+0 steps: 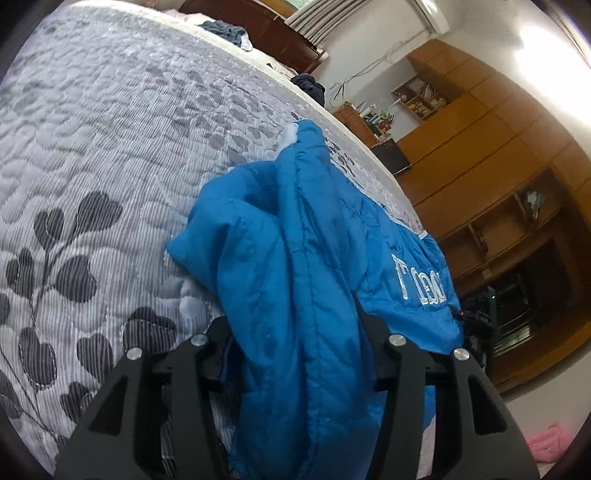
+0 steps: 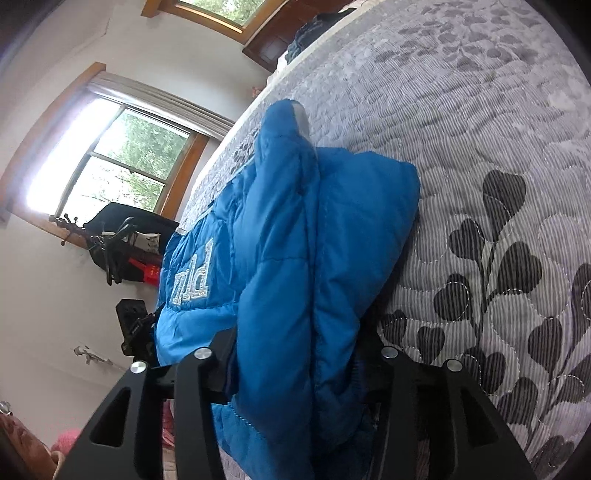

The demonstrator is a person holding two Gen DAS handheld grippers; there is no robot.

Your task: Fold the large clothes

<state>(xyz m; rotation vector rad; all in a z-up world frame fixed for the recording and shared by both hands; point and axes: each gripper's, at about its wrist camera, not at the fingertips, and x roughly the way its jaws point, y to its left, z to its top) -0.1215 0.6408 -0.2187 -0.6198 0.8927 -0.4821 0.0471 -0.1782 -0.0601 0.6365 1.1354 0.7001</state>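
With both the left gripper (image 1: 295, 332) and right gripper (image 2: 299, 343) clamped on the blue jacket (image 1: 295, 229), carry its edge level across the quilt (image 1: 92, 147).

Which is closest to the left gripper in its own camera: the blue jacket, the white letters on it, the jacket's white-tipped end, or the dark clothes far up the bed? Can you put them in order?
1. Blue jacket: held between the left gripper's fingers.
2. White letters: just ahead, on the right.
3. White-tipped end: farther up, centre.
4. Dark clothes: top edge of the bed.
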